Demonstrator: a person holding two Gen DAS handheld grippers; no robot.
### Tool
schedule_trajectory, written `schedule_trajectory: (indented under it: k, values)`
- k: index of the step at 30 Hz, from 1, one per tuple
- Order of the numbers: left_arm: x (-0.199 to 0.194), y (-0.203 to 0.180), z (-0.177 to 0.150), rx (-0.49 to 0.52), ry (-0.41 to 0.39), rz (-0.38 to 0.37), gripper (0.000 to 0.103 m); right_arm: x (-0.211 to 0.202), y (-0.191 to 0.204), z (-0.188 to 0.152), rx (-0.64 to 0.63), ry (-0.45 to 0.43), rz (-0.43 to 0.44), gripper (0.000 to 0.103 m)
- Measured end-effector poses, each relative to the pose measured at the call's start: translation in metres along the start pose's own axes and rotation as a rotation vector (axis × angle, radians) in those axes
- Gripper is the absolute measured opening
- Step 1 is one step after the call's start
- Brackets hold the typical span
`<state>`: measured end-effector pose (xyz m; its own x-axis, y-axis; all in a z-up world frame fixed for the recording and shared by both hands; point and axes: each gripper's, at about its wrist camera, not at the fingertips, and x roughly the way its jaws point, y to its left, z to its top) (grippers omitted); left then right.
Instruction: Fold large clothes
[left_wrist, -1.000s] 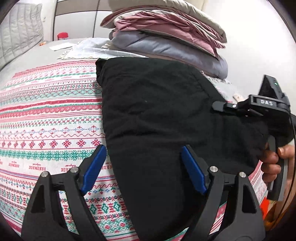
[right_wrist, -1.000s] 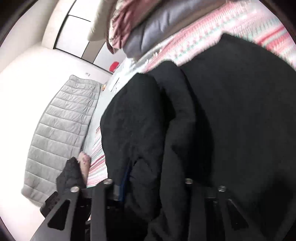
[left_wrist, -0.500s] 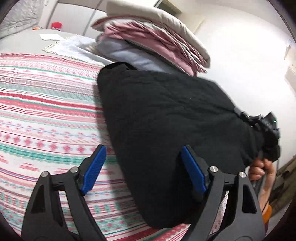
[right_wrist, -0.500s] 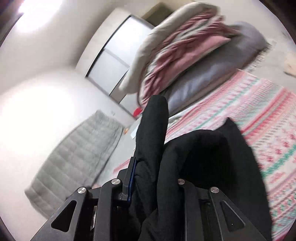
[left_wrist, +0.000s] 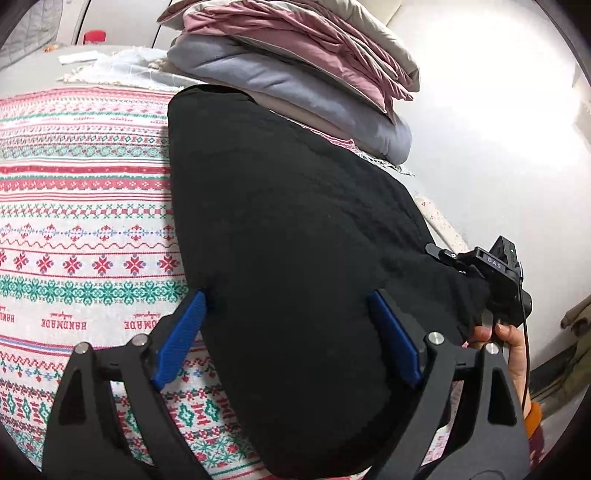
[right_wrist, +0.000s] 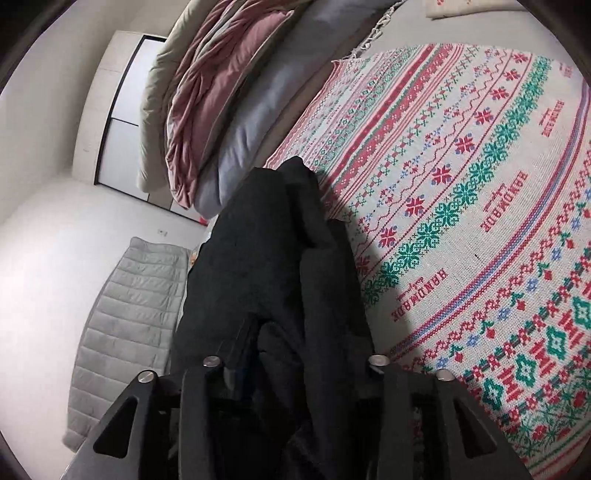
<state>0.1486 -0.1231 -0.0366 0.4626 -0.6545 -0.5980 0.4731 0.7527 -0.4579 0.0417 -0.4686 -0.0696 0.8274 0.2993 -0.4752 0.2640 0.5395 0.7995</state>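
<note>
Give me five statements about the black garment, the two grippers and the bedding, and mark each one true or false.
1. The black garment lies on a patterned blanket printed with HANDMADE. True.
2. The left gripper is clamped shut on the blanket. False: its jaws are opening, wide apart over the garment's edge.
3. Black fabric sits between the right gripper fingers. True; its jaws are opening.
4. The folded bedding stack is all white. False: it has pink, grey-blue and beige layers.
5. The garment is bright red. False: it is black.
</note>
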Motion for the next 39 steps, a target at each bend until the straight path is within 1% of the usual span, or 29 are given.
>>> schedule_trajectory:
  k: [3, 4, 5, 7, 9, 10, 11, 12, 13, 14, 15, 17, 18, 19, 20, 22, 23, 25, 27, 29, 31, 32, 33, 34, 35, 36, 37, 38, 39]
  values:
    - [-0.012, -0.005, 0.006, 0.003, -0.018, 0.022, 0.089, -0.017, 0.011, 0.001, 0.003, 0.003, -0.071, 0.060]
    - [-0.018, -0.010, 0.008, 0.022, -0.042, 0.034, 0.089, -0.024, 0.016, 0.000, -0.002, -0.008, -0.100, 0.061]
    - [-0.026, -0.016, 0.009, 0.049, -0.073, 0.038, 0.089, -0.038, 0.023, -0.001, -0.031, -0.040, -0.139, 0.061]
    - [-0.037, -0.027, 0.010, 0.099, -0.118, 0.036, 0.088, -0.057, 0.035, -0.004, -0.092, -0.091, -0.186, 0.061]
    - [-0.045, -0.041, 0.011, 0.152, -0.159, 0.026, 0.084, -0.082, 0.048, -0.012, -0.149, -0.144, -0.225, 0.061]
    - [-0.047, -0.048, 0.011, 0.174, -0.171, 0.015, 0.079, -0.092, 0.054, -0.018, -0.180, -0.166, -0.227, 0.061]
    - [-0.048, -0.053, 0.012, 0.192, -0.180, 0.002, 0.071, -0.104, 0.064, -0.026, -0.226, -0.198, -0.216, 0.061]
    - [-0.048, -0.061, 0.011, 0.217, -0.188, -0.018, 0.066, -0.110, 0.071, -0.029, -0.253, -0.218, -0.207, 0.061]
    - [-0.047, -0.066, 0.010, 0.236, -0.188, -0.037, 0.057, -0.114, 0.080, -0.033, -0.281, -0.233, -0.191, 0.061]
    - [-0.045, -0.070, 0.010, 0.249, -0.179, -0.052, 0.047, -0.116, 0.090, -0.037, -0.311, -0.243, -0.163, 0.060]
    - [-0.039, -0.075, 0.008, 0.270, -0.152, -0.075, 0.042, -0.112, 0.099, -0.039, -0.324, -0.242, -0.143, 0.060]
    - [-0.027, -0.082, 0.000, 0.317, -0.094, -0.090, 0.023, -0.100, 0.110, -0.046, -0.351, -0.196, -0.117, 0.058]
    - [-0.020, -0.085, -0.004, 0.336, -0.055, -0.083, 0.020, -0.092, 0.112, -0.049, -0.366, -0.172, -0.130, 0.054]
    - [-0.009, -0.086, -0.010, 0.355, 0.009, -0.075, 0.019, -0.080, 0.113, -0.054, -0.391, -0.139, -0.168, 0.051]
    - [-0.002, -0.086, -0.015, 0.372, 0.042, -0.060, 0.019, -0.073, 0.113, -0.057, -0.409, -0.119, -0.206, 0.050]
    - [0.004, -0.086, -0.026, 0.412, 0.065, -0.036, 0.019, -0.058, 0.108, -0.063, -0.433, -0.083, -0.333, 0.049]
    - [0.005, -0.086, -0.030, 0.418, 0.078, -0.043, 0.019, -0.050, 0.102, -0.065, -0.440, -0.057, -0.427, 0.049]
    - [0.006, -0.084, -0.036, 0.421, 0.104, -0.058, 0.018, -0.040, 0.090, -0.068, -0.446, -0.007, -0.536, 0.049]
    - [0.006, -0.085, -0.043, 0.446, 0.110, -0.045, 0.018, -0.035, 0.077, -0.069, -0.428, 0.034, -0.549, 0.049]
    - [0.005, -0.086, -0.046, 0.458, 0.104, -0.038, 0.018, -0.035, 0.071, -0.068, -0.405, 0.047, -0.536, 0.050]
    - [0.001, -0.087, -0.044, 0.441, 0.093, -0.047, 0.019, -0.035, 0.070, -0.069, -0.407, 0.048, -0.545, 0.053]
    - [0.000, -0.085, -0.042, 0.425, 0.083, -0.053, 0.020, -0.035, 0.071, -0.071, -0.426, 0.041, -0.556, 0.054]
    - [-0.004, -0.083, -0.041, 0.401, 0.071, -0.062, 0.022, -0.036, 0.074, -0.072, -0.436, 0.032, -0.563, 0.061]
    - [-0.007, -0.082, -0.040, 0.378, 0.067, -0.078, 0.032, -0.037, 0.075, -0.073, -0.444, 0.016, -0.570, 0.071]
    - [-0.010, -0.081, -0.037, 0.358, 0.068, -0.102, 0.049, -0.038, 0.076, -0.072, -0.454, -0.003, -0.579, 0.076]
    - [-0.016, -0.080, -0.036, 0.340, 0.067, -0.126, 0.057, -0.038, 0.077, -0.069, -0.458, -0.014, -0.586, 0.080]
    - [-0.022, -0.081, -0.035, 0.328, 0.055, -0.138, 0.071, -0.041, 0.078, -0.066, -0.455, -0.015, -0.571, 0.080]
    - [-0.029, -0.082, -0.034, 0.324, 0.035, -0.131, 0.081, -0.047, 0.078, -0.062, -0.430, -0.013, -0.525, 0.080]
    - [-0.037, -0.083, -0.031, 0.323, 0.009, -0.102, 0.084, -0.052, 0.080, -0.058, -0.404, -0.018, -0.492, 0.080]
